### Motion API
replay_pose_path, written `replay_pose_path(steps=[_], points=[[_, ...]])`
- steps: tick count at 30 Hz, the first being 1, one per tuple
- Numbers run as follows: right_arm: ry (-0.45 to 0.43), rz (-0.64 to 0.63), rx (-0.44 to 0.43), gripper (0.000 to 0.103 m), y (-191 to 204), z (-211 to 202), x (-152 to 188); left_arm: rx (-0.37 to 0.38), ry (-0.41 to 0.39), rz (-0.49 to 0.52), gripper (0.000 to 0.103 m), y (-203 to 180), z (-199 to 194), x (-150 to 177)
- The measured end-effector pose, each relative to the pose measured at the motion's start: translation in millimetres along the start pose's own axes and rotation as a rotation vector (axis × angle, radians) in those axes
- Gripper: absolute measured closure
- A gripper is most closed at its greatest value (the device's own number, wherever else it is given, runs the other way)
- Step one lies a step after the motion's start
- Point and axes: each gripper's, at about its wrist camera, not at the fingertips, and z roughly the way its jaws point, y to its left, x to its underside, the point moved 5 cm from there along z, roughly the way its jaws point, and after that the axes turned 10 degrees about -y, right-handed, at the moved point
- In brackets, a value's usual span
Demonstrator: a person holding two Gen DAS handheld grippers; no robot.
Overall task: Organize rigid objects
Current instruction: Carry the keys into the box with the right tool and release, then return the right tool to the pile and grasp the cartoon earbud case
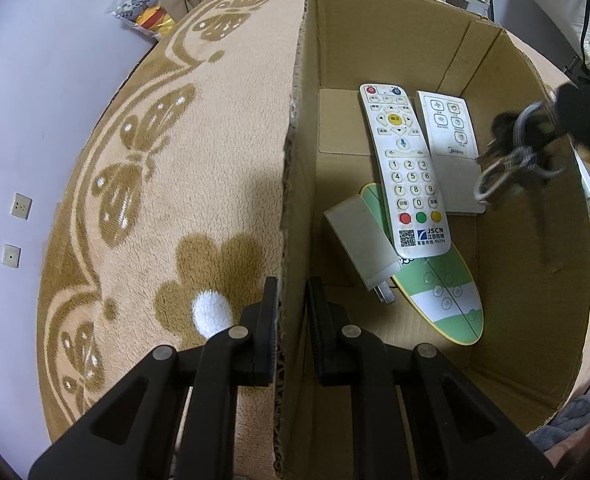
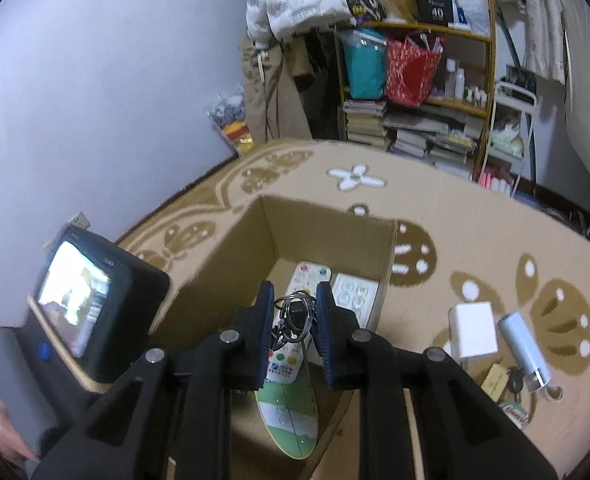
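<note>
The left gripper (image 1: pixel 291 312) has its jaws narrowed onto the near wall of the cardboard box (image 1: pixel 415 32), one finger outside over the carpet (image 1: pixel 167 160), one inside, pinching the cardboard edge. The right gripper (image 2: pixel 295 320) hangs above the open box, its jaws closed partway around a bunch of keys (image 2: pixel 293 314) with wire rings (in the left wrist view the same bunch (image 1: pixel 515 148) dangles at about 3 o'clock over the box).

On the box floor lies a long white remote (image 1: pixel 405 172) with numbered buttons, just beside a flat white Midea remote (image 1: pixel 451 140) at its 3 o'clock. The long remote's lower end overlaps a green-and-white oval remote (image 1: pixel 447 300), and a white charger plug (image 1: pixel 359 240) rests at its 8 o'clock.

In the right wrist view, outside the box at 3 o'clock, a white adapter (image 2: pixel 473 330), a pale blue cylinder (image 2: pixel 525 348) and some small bits sit on the carpet. Cluttered shelves (image 2: pixel 415 100) stand at 12 o'clock.
</note>
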Motion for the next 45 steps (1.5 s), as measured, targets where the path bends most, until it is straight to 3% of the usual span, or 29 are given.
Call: replay_pose_path(steps=[6, 17, 23, 25, 27, 30, 35, 37, 45], points=[[0.082, 0.026, 0.032, 0.080, -12, 24, 17, 0.008, 0.003, -0.008, 0.089, 1, 0, -1], [0.099, -0.023, 0.110, 0.080, -11, 41, 21, 0.009, 0.002, -0.007, 0.089, 0, -2, 0], [0.072, -0.023, 0.100, 0.080, -8, 29, 15, 0.008, 0.001, -0.007, 0.089, 0, -2, 0], [0.069, -0.009, 0.097, 0.074, -10, 25, 12, 0.011, 0.003, -0.009, 0.089, 0, -2, -1], [0.057, 0.007, 0.095, 0.048, -14, 18, 9, 0.012, 0.004, -0.013, 0.089, 0, -2, -1], [0.022, 0.023, 0.128, 0.030, -23, 6, 5, 0.012, 0.004, -0.011, 0.089, 0, -2, 0], [0.009, 0.061, 0.176, 0.009, -45, -7, 3, 0.011, 0.003, -0.010, 0.089, 0, -2, 0], [0.010, 0.074, 0.208, 0.004, -58, -10, 5, 0.011, 0.003, -0.010, 0.089, 0, -2, 0], [0.050, 0.147, 0.335, 0.004, -116, -23, 28, 0.012, 0.003, -0.010, 0.089, 0, -2, 0]])
